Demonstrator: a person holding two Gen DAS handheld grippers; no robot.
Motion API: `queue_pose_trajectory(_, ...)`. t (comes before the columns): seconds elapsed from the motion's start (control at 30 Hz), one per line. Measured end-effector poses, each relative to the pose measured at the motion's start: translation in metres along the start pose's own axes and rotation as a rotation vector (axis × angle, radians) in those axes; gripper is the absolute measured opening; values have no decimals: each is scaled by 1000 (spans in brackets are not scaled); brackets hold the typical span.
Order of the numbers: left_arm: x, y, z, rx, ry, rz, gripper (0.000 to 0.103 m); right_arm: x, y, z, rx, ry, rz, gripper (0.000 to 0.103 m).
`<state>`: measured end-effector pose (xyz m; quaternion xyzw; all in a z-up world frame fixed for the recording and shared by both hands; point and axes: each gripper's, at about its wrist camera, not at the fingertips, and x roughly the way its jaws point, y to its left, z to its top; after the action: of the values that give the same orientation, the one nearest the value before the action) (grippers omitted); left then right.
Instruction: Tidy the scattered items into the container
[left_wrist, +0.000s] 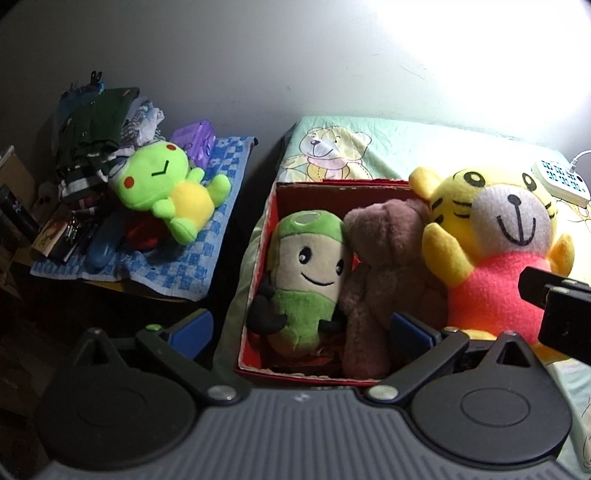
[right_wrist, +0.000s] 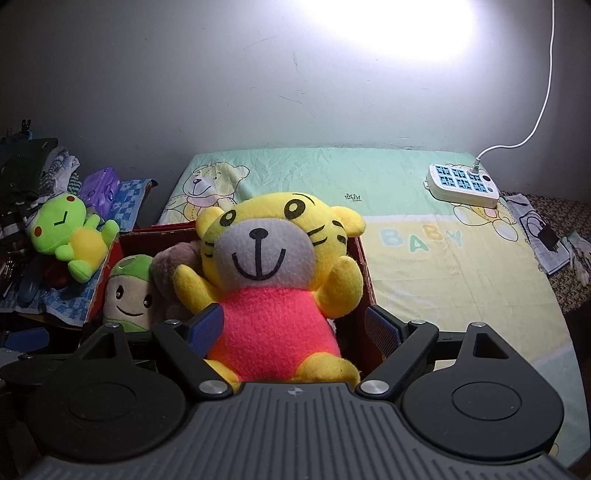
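A red box (left_wrist: 258, 280) stands on the bed sheet and holds a green-capped plush (left_wrist: 306, 273) and a brown bear (left_wrist: 388, 266). A yellow tiger plush (right_wrist: 273, 258) in a pink shirt sits upright at the box's right end (right_wrist: 365, 266). My right gripper (right_wrist: 295, 326) is open, its blue pads on either side of the tiger's body, with a gap at the right pad. My left gripper (left_wrist: 303, 328) hangs open and empty over the box's near edge. A green frog plush (left_wrist: 166, 192) lies outside the box on a blue checked cloth (left_wrist: 207, 240).
A pile of clothes (left_wrist: 96, 136) and a purple pack (left_wrist: 194, 142) sit behind the frog. A white power strip (right_wrist: 463, 184) with its cable lies at the sheet's far right. Papers and a charger (right_wrist: 543, 232) lie past the sheet's right edge. A wall closes the back.
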<state>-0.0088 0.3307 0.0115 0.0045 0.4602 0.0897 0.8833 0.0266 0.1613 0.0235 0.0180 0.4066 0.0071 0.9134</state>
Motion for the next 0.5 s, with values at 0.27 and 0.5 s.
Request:
queue_pose_trajectory(0.27,16,-7,10,31,40,15,102,15,-4,9,61,41,6,89)
queue_pose_trajectory(0.5,32,-11,20,30,71,-16,102,30,-1,16,31,61,-27,89)
